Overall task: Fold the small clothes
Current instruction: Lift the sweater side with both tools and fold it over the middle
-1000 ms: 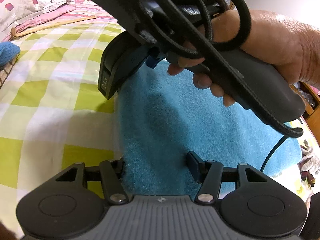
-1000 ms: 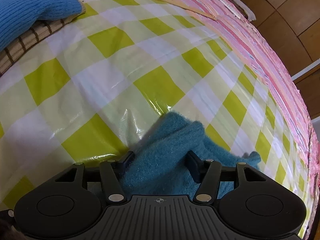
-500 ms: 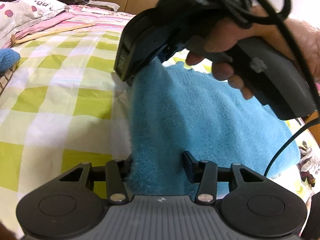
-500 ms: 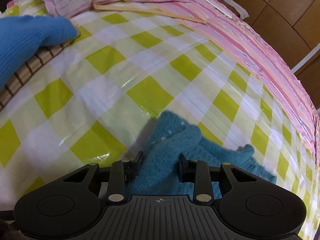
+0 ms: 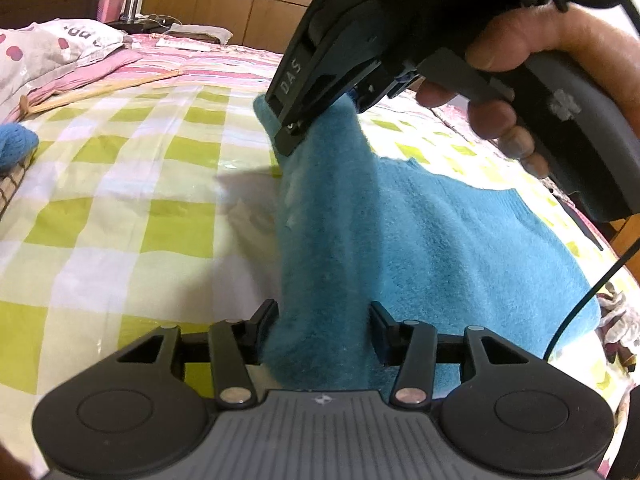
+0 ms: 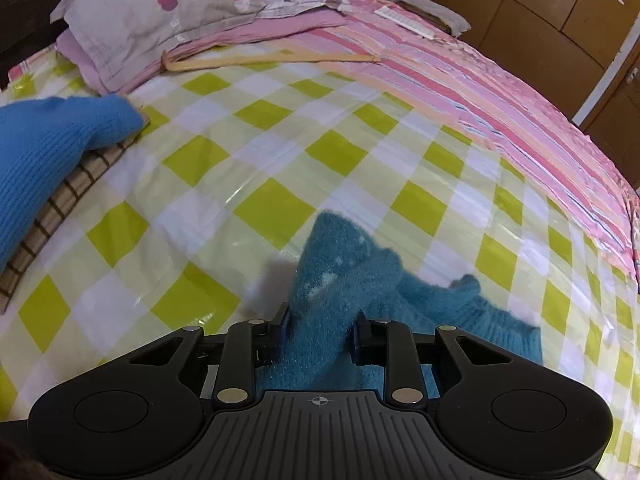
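Three letters, "DAS", are showing on the right gripper [image 5: 316,120], whose jaws, having just been closing, are pinching one end of the teal garment [image 5: 420,240] above open checkered bedsheet [image 5: 120,220], while the left gripper [image 5: 322,330], jaws just widening, is straddling the lifted strip's lower end.

Teal fleece garment [image 5: 420,240] stretched between left hand-held gripper [image 5: 322,328] and raised right hand-held gripper [image 5: 316,120].

Bright, even indoor light — glare streaks on the glossy checked cover [image 6: 256,196], soft shadows, strong fisheye bending at the edges.
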Demonstrator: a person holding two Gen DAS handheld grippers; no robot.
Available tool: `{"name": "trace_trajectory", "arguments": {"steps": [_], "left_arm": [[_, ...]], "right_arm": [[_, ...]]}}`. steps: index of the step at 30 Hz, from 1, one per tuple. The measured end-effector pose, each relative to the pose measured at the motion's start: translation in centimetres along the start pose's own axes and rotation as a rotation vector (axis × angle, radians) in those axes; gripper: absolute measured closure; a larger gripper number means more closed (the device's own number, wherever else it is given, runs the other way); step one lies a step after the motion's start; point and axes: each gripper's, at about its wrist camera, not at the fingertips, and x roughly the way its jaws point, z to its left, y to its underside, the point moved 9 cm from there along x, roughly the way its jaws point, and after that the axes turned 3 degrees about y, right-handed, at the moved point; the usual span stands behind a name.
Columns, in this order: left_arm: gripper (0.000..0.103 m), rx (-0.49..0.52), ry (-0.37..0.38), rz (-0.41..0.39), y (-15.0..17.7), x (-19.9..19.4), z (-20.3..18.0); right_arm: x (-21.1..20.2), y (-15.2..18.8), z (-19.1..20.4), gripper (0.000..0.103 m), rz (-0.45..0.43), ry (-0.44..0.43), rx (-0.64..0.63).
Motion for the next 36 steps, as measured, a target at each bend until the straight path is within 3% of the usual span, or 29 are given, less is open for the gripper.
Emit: {"name": "trace_trajectory", "arguments": {"steps": [9, 11, 19, 36], "left_arm": [[0.048, 0.031, -0.023, -0.004, 0.3, 0.8, -0.3], [0.054, 0.026, -0.018, -0.001, 0.2, 0.9, -0.5], [0.062, 0.040, -0.045, -0.015, 0.1, 0.6, -1.4], [0.067, 0.098, -0.110, -0.051, -1.4, -0.9, -5.1]], "right_arm": [[-1.1, 0.4, -0.7, 0.078, -0.019, 0.000, 0.021], [-1.4, 0.6, -1.0, 0.078, -0.025, -0.004, 0.031], [-2.5, 1.4, -2.3, 0.078, -0.054, -0.028, 0.072], [-6.0, 3.4, -6.7, 0.078, -0.136, -0.108, 0.189]]}}
